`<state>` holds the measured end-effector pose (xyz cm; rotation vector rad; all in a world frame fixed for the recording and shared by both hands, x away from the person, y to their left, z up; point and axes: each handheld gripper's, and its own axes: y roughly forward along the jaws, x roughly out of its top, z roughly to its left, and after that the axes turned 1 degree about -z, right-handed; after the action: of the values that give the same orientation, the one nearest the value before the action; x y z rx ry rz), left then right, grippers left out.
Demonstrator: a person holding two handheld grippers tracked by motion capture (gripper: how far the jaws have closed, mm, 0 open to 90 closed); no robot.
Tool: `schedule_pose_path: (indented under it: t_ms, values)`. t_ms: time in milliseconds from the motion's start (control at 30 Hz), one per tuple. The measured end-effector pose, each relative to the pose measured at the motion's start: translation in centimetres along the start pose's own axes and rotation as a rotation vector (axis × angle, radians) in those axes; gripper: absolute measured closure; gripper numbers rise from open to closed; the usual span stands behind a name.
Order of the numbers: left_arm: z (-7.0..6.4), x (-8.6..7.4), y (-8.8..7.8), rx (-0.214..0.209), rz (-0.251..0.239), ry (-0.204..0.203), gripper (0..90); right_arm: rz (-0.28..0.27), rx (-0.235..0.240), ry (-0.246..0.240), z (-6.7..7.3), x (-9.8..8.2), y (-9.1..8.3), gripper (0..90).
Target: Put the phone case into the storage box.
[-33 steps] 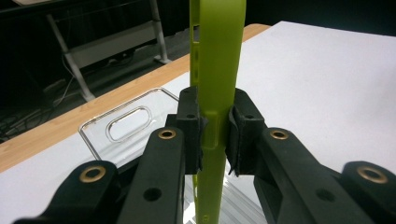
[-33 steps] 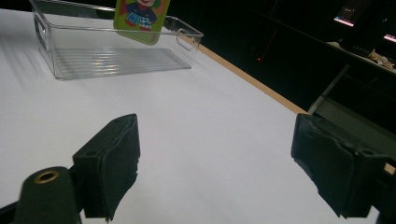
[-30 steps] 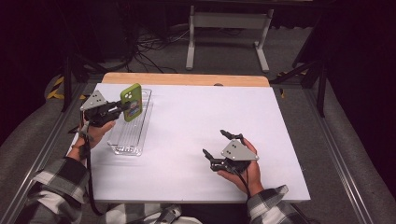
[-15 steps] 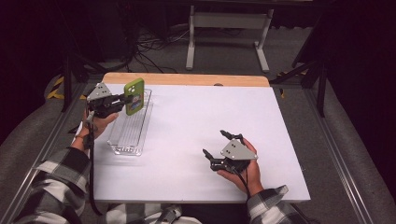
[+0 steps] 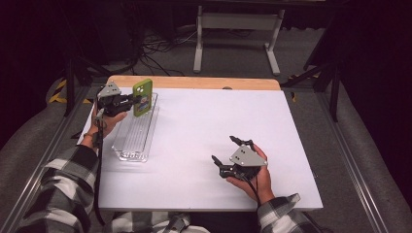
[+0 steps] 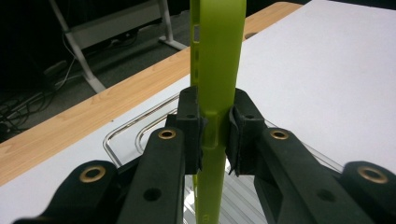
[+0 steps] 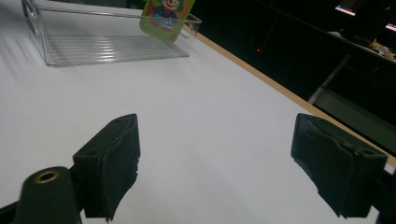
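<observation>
Jaws of our left gripper [image 5: 130, 103] pinch the lime-green rubbery phone case [image 5: 142, 97] upright over the far end of the clear plastic tray [image 5: 127, 153], ready to lower, while our right gripper [image 5: 222, 163] rests open near-right.

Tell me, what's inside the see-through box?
The clear box looks empty; its ribbed floor shows. The green phone case is clamped by the left gripper above its far end, hiding that corner.

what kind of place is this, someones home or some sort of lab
Most likely a lab or recording workspace, not a home: a bare white table with a wooden edge, loose cables on grey carpet, a metal stand behind, and dark surroundings.
</observation>
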<state>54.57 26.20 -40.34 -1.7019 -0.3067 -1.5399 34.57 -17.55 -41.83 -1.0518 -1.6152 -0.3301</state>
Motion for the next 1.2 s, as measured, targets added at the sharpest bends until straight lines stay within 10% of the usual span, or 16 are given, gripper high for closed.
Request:
schedule_pose_path:
  t_ms: [467,1200]
  values:
    - [0.9,-0.2,1.6,-0.012,0.004,-0.013,77.3,0.01,0.002,-0.011,0.1,-0.1,0.1,17.1]
    - [2.0,-0.9,2.0,0.171,0.059,-0.033,62.9,0.017,0.017,-0.038,0.5,-0.1,0.3,17.1]
